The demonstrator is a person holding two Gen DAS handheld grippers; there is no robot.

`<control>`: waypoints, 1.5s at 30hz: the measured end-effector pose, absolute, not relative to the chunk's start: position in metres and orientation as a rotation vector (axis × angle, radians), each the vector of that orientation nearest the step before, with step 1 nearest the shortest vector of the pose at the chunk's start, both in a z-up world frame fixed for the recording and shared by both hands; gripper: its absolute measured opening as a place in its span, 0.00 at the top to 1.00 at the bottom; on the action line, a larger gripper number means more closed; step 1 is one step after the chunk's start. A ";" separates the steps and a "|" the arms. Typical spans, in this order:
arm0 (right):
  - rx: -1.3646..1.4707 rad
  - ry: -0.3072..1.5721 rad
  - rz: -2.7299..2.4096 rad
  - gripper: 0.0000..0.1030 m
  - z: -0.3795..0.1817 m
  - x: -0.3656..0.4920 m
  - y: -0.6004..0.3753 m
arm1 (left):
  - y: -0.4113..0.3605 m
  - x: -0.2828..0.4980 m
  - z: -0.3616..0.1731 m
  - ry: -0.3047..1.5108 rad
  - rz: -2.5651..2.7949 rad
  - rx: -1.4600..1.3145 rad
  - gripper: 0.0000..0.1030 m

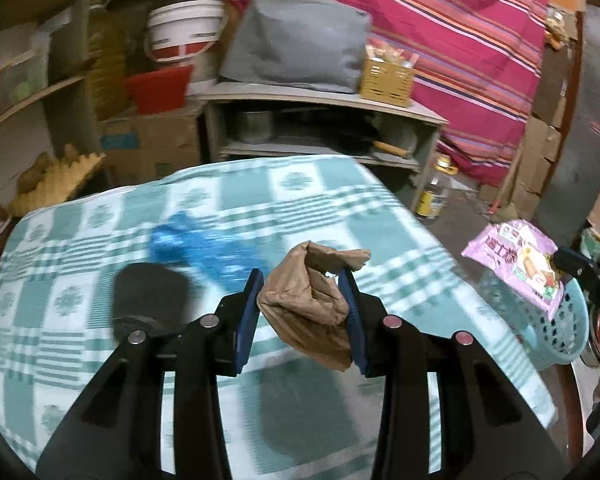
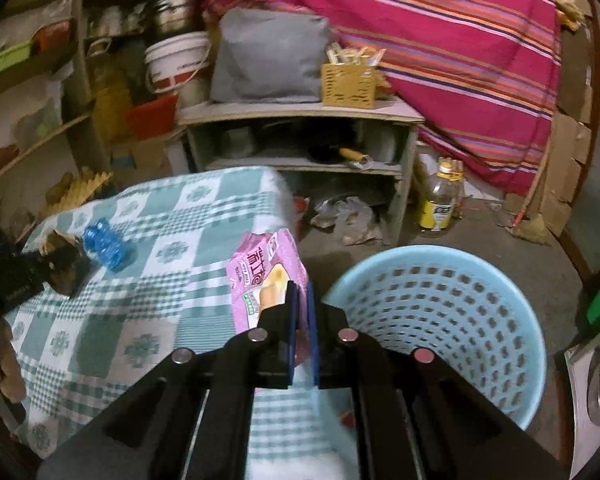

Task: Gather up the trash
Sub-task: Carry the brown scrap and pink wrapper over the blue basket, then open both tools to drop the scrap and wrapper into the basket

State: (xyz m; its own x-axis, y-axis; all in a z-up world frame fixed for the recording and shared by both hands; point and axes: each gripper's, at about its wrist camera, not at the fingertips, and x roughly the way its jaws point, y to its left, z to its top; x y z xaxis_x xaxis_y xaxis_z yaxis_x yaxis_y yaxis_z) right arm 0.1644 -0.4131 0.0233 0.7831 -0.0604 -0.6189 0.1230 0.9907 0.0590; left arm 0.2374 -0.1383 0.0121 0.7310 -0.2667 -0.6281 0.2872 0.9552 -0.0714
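The left tool is clenched on a crumpled brown paper bag, its blue pads pressing the wad from both sides and holding it clear above the checked cloth of the surface. The right tool is clamped tight on the edge of a pink snack wrapper, which stands up from the pads just beside the rim of the light blue perforated basket. The basket sits on the floor against the surface's right edge, and its inside looks empty from the right wrist view.

Farther out on the cloth lies a crushed blue plastic bottle, still uncollected, near the left tool.

Both pieces look to be in the carrying step, lifted but not yet dropped. The next move calls for bringing the wrapper fully over the basket's mouth before the right tool lets go. The left tool then has to cross the surface's edge to the same opening, without bumping the right one, and the bottle remains.
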 end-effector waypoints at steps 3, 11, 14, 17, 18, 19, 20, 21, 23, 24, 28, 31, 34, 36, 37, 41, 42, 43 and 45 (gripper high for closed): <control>0.119 0.644 -0.146 0.95 0.028 0.152 -0.439 | -0.173 0.233 0.011 0.682 -0.353 0.057 0.63; 0.166 0.613 -0.280 0.95 0.031 0.116 -0.505 | -0.262 0.218 0.007 0.688 -0.503 0.066 0.63; 0.182 0.614 -0.321 0.95 0.028 0.106 -0.524 | -0.297 0.208 0.007 0.685 -0.567 0.080 0.63; 0.194 0.610 -0.341 0.95 0.026 0.099 -0.535 | -0.326 0.199 0.003 0.675 -0.606 0.114 0.63; 0.196 0.608 -0.350 0.95 0.026 0.097 -0.538 | -0.334 0.197 0.002 0.674 -0.615 0.122 0.63; 0.197 0.606 -0.356 0.95 0.026 0.096 -0.541 | -0.344 0.196 -0.001 0.677 -0.630 0.128 0.63; 0.201 0.603 -0.363 0.95 0.026 0.095 -0.545 | -0.350 0.196 -0.003 0.680 -0.639 0.131 0.63; 0.204 0.601 -0.366 0.95 0.026 0.094 -0.546 | -0.355 0.196 -0.005 0.683 -0.644 0.132 0.63; 0.207 0.601 -0.369 0.95 0.025 0.094 -0.549 | -0.366 0.196 -0.008 0.686 -0.658 0.134 0.63; 0.205 0.601 -0.374 0.95 0.024 0.094 -0.550 | -0.372 0.196 -0.009 0.682 -0.661 0.142 0.63; 0.208 0.601 -0.381 0.95 0.022 0.092 -0.554 | -0.382 0.195 -0.010 0.658 -0.640 0.158 0.47; 0.211 0.604 -0.389 0.95 0.019 0.091 -0.557 | -0.384 0.193 -0.007 0.634 -0.631 0.159 0.36; 0.216 0.606 -0.393 0.95 0.017 0.092 -0.558 | -0.380 0.190 -0.001 0.600 -0.602 0.174 0.28; 0.216 0.611 -0.394 0.95 0.016 0.094 -0.558 | -0.374 0.189 0.005 0.572 -0.573 0.178 0.20; 0.216 0.614 -0.393 0.95 0.014 0.096 -0.557 | -0.367 0.189 0.009 0.556 -0.552 0.174 0.17; 0.215 0.627 -0.391 0.95 0.010 0.103 -0.554 | -0.338 0.190 0.023 0.515 -0.487 0.144 0.11; 0.214 0.629 -0.389 0.95 0.010 0.105 -0.554 | -0.332 0.191 0.024 0.510 -0.476 0.142 0.10; 0.212 0.630 -0.388 0.95 0.009 0.106 -0.554 | -0.323 0.191 0.028 0.504 -0.457 0.138 0.09; 0.208 0.632 -0.388 0.94 0.008 0.108 -0.552 | -0.306 0.192 0.033 0.494 -0.420 0.134 0.07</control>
State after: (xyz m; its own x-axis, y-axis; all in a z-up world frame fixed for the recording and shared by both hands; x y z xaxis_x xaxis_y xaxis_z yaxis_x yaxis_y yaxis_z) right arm 0.1083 -0.5521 0.0084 0.7386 -0.2882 -0.6095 0.4134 0.9077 0.0718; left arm 0.1923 -0.3059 0.0328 0.7973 -0.3585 -0.4855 0.4222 0.9062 0.0243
